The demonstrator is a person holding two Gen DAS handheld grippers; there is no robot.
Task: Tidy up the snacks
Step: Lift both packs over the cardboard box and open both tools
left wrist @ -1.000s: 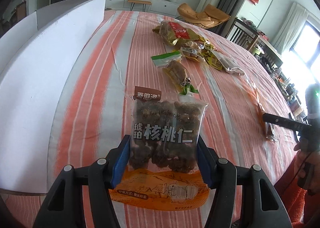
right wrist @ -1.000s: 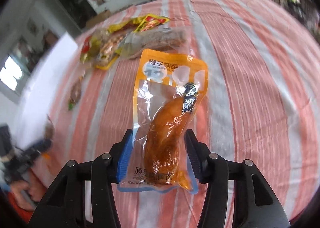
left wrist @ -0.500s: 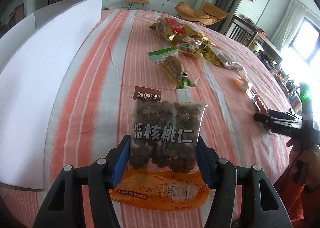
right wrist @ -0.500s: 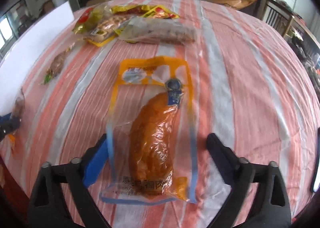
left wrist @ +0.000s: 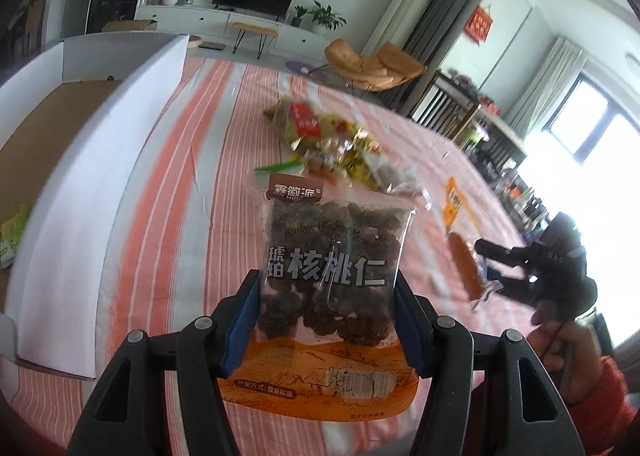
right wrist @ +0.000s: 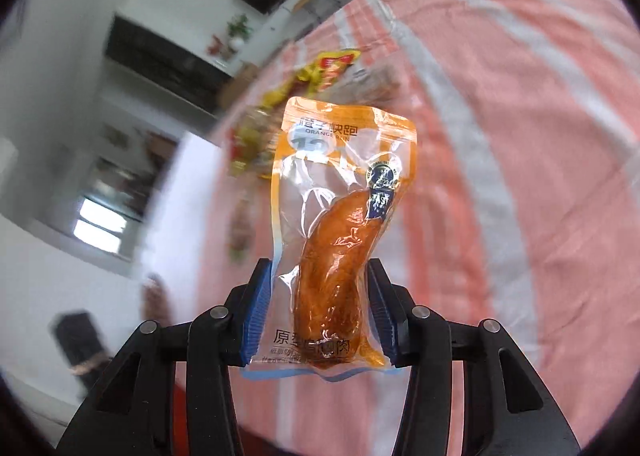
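Left tool (left wrist: 326,320) clamps clear walnut-kernel bag (left wrist: 332,276), right tool (right wrist: 318,312), jaws just closed, grips orange-trimmed clear chicken pouch (right wrist: 340,232); both lifted off striped counter (left wrist: 172,184), likely bound for white cardboard box (left wrist: 96,184) left of left tool.

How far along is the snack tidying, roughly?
Early, by the look of it. In the white box only a green packet shows at the edge. In hand: the left gripper clamps a walnut bag, and the right gripper, jaws just closed, clamps an orange meat pouch. Left: the pile of snack packets on the striped tablecloth.
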